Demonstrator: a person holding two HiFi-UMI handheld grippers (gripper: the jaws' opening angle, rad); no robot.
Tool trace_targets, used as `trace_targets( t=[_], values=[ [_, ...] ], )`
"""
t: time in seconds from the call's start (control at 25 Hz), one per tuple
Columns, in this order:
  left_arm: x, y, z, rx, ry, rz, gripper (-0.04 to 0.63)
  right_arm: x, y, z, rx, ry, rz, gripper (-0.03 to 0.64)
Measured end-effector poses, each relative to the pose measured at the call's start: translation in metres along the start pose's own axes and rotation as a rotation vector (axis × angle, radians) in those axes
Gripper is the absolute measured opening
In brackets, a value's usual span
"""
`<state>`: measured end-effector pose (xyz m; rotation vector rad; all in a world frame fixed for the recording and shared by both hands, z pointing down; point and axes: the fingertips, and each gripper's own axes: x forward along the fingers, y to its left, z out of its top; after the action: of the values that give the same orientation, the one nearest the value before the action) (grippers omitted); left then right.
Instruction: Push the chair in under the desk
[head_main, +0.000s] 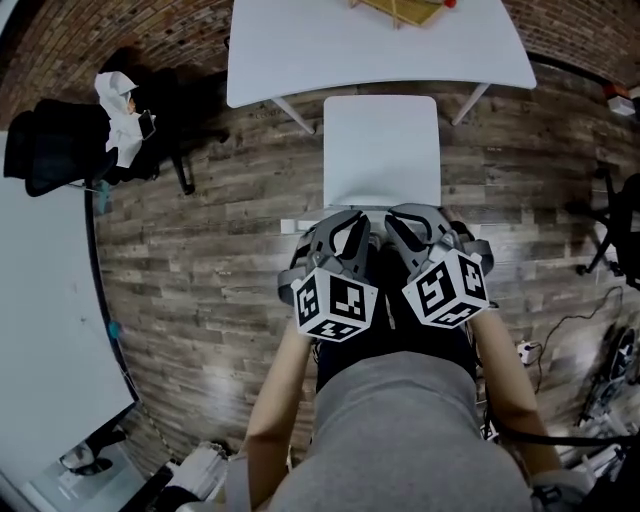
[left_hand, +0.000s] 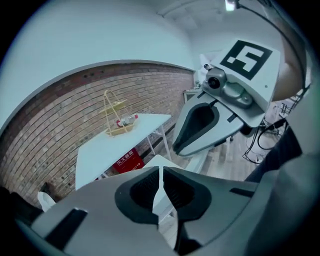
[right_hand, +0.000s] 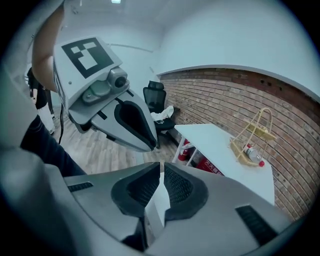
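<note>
- While you hold both claws side by side over the chair's near edge, each is pinched to a narrow slit. The left claw (left_hand: 161, 172) has its tips together with nothing between them, and so does the right claw (right_hand: 161, 175).
- Your two claws lie close together without crossing, and both point down and forward at the seat.
- No view shows whether either claw touches the backrest beneath it.
- Straight ahead of the tips lies the chair (head_main: 382, 150). Most of its white seat is out over the open floor (head_main: 220, 230).
- From your head view, the seat's far edge meets the near edge of the desk (head_main: 300, 50).
- One desk leg (head_main: 292, 115) splays out left of the seat and another splays out right. There is a gap between each leg and the seat's sides.
- A red box (left_hand: 127, 161) shows beneath the desk top, off to one side of the chair.
- A wire basket (right_hand: 252, 135) holding a bottle (right_hand: 254, 152) stands on the desk, well back from the near edge.
- Bare planks lie on both sides of the chair.
- To your left, a black office chair (head_main: 60, 150) stands well apart from it.
- To your right, cables (head_main: 565, 325) trail on the floor, also well apart.
</note>
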<state>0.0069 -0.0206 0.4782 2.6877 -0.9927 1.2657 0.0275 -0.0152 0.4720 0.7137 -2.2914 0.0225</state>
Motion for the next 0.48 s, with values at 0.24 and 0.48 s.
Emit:
trace_targets(
  t=[0.24,0.48],
  values=[
    [0.01,-0.012,-0.01,0.201,0.1,-0.088,0.135,0.01,0.013,-0.006,0.001,0.06,0.065,0.17],
    [0.019,-0.028,-0.039,0.452,0.296,-0.149,0.137,0.023,0.027,-0.036,-0.16,0.21,0.073,0.17]
  ],
)
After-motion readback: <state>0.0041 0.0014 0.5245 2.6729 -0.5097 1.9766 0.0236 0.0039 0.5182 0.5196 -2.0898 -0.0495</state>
